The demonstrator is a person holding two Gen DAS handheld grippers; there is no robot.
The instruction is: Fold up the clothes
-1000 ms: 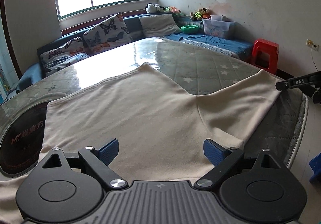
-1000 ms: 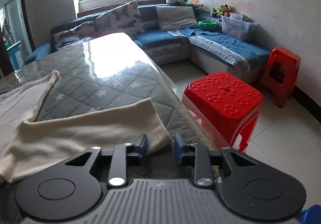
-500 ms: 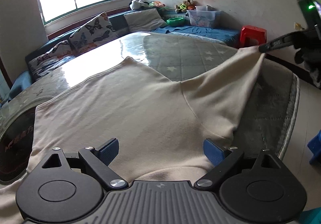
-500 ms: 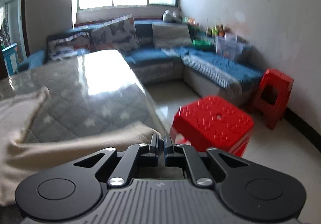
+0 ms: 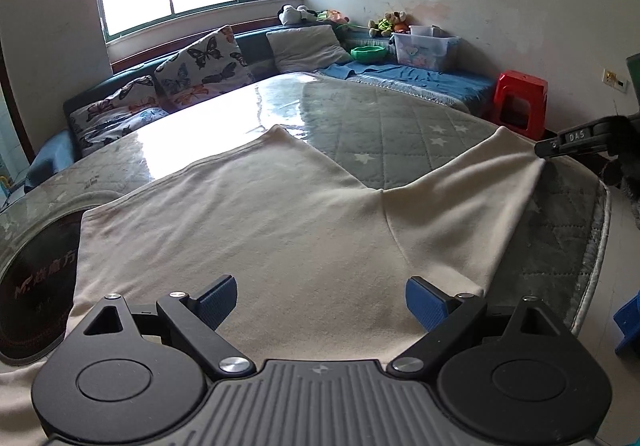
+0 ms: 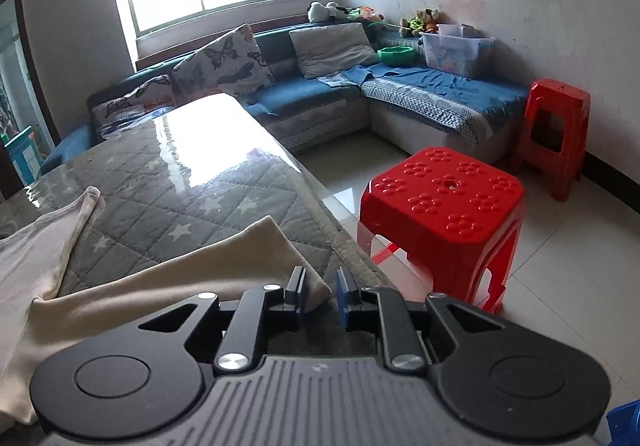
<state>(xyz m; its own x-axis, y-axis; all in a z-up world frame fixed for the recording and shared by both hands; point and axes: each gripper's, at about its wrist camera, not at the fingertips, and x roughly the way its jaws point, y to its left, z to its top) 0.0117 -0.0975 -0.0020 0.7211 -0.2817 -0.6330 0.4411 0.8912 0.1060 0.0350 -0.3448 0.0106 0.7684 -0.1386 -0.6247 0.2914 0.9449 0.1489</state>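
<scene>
A cream shirt (image 5: 280,214) lies spread flat on the grey quilted table (image 5: 400,126). My left gripper (image 5: 320,300) is open and hovers low over the shirt's near part. The shirt's right sleeve (image 6: 192,278) stretches toward the table's right edge. My right gripper (image 6: 321,296) is open a little, with the sleeve's end corner lying between its jaws. The right gripper also shows in the left wrist view (image 5: 544,148) at the sleeve tip.
A red stool (image 6: 444,206) stands just off the table's right edge and a taller red stool (image 6: 556,134) by the wall. A blue sofa (image 6: 400,98) with cushions and a plastic box runs along the far wall. A dark round patch (image 5: 36,278) marks the table's left.
The right gripper was shut on the sleeve end and held it lifted half a second ago. It has now opened a little and the sleeve lies lower on the table. The left gripper stayed open.
</scene>
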